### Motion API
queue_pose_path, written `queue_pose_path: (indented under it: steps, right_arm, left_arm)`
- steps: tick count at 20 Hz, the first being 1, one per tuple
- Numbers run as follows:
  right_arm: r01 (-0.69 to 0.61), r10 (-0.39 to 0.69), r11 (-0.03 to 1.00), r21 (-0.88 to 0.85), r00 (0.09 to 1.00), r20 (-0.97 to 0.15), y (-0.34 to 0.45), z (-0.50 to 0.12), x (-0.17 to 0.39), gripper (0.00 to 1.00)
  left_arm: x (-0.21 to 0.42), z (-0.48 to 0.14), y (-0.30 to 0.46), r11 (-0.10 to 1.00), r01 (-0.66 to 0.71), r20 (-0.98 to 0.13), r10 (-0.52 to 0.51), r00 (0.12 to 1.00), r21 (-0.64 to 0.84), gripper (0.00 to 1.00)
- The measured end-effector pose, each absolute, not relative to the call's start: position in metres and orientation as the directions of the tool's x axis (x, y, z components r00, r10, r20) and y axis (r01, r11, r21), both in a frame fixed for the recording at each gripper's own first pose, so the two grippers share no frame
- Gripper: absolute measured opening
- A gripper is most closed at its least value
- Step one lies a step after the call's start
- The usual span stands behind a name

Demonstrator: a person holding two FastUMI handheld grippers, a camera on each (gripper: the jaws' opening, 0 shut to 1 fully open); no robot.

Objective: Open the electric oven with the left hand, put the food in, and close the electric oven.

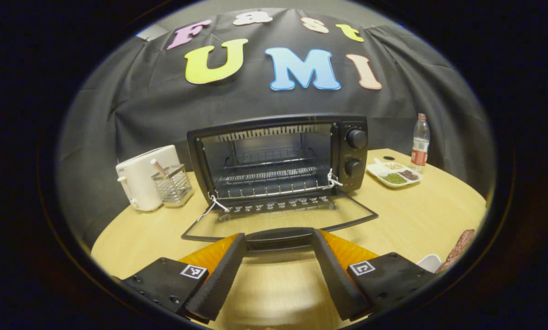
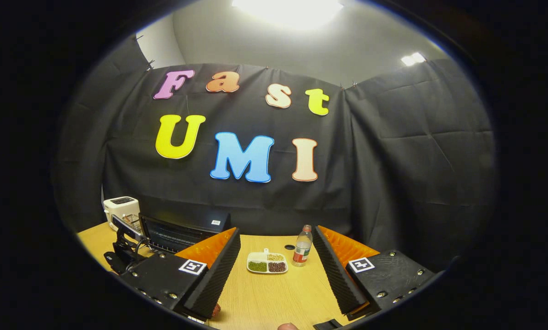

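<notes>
1. Left gripper [image 1: 278, 270], nearest the lens in the left gripper view: its ribbed black fingers [image 1: 218, 275] are spread wide. The oven door handle [image 1: 279, 238] lies between their tips, and neither finger presses on it.
2. Electric oven [image 1: 278, 156]: it stands on the counter [image 1: 420, 215] with its glass door [image 1: 278, 220] dropped flat toward the camera. The cavity is open and its wire rack [image 1: 269, 176] looks bare. The opening step appears done; loading is judged next.
3. To do that step well: the left gripper should draw back clear of the lowered door. The right gripper should bring the food in level over the door and set it on the rack, well inside, so the door can swing shut freely.
4. Right gripper [image 2: 276, 275], in the right gripper view: its fingers are spread apart with nothing between them. It is held well back from the oven, which shows at the left.
5. Food [image 1: 457, 250]: a dark reddish, sausage-like piece at the counter's right edge beside a white dish [image 1: 432, 262]. Whether it rests on the dish cannot be told.
6. Divided tray [image 1: 394, 175]: right of the oven, holding green, dark and pale grains in separate compartments.
7. Bottle [image 1: 420, 143]: upright just behind the tray.
8. Wire holder [image 1: 173, 183]: beside a white toaster [image 1: 141, 181], with one stick inside.
</notes>
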State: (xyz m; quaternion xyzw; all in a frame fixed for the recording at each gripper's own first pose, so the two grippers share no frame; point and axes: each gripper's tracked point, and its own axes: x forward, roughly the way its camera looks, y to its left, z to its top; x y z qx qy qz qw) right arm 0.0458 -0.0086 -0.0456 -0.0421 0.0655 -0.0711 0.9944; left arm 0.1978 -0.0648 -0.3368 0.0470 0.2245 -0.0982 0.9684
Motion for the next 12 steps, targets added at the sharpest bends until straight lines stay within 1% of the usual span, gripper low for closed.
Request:
queue_pose_path:
  steps: [5,6,7,8,9,12]
  right_arm:
    - [0.094,-0.104,0.992,-0.08,0.987,-0.125,-0.003,-0.047,0.049,0.97]
    - [0.083,-0.092,0.994,-0.073,0.988,-0.124,-0.001,-0.047,0.05,0.97]
    - [0.07,-0.078,0.995,-0.065,0.989,-0.124,0.001,-0.048,0.052,0.97]
    - [0.054,-0.061,0.997,-0.058,0.99,-0.124,0.004,-0.048,0.054,0.97]
    - [0.037,-0.043,0.998,-0.051,0.991,-0.125,0.008,-0.049,0.055,0.97]
    - [-0.015,0.009,0.999,-0.042,0.991,-0.135,0.016,-0.056,0.061,0.97]
  left_arm:
    - [0.182,-0.333,-0.059,0.979,0.197,-0.447,-0.152,0.882,0.055,0.97]
    - [0.178,-0.33,-0.058,0.98,0.188,-0.446,-0.144,0.884,0.057,1.0]
    - [0.175,-0.323,-0.054,0.982,0.179,-0.438,-0.136,0.889,0.058,1.0]
    - [0.171,-0.312,-0.051,0.984,0.169,-0.424,-0.13,0.896,0.056,1.0]
    - [0.169,-0.299,-0.048,0.986,0.16,-0.404,-0.126,0.906,0.052,0.97]
    - [0.163,-0.247,-0.04,0.99,0.135,-0.321,-0.111,0.941,0.052,0.97]
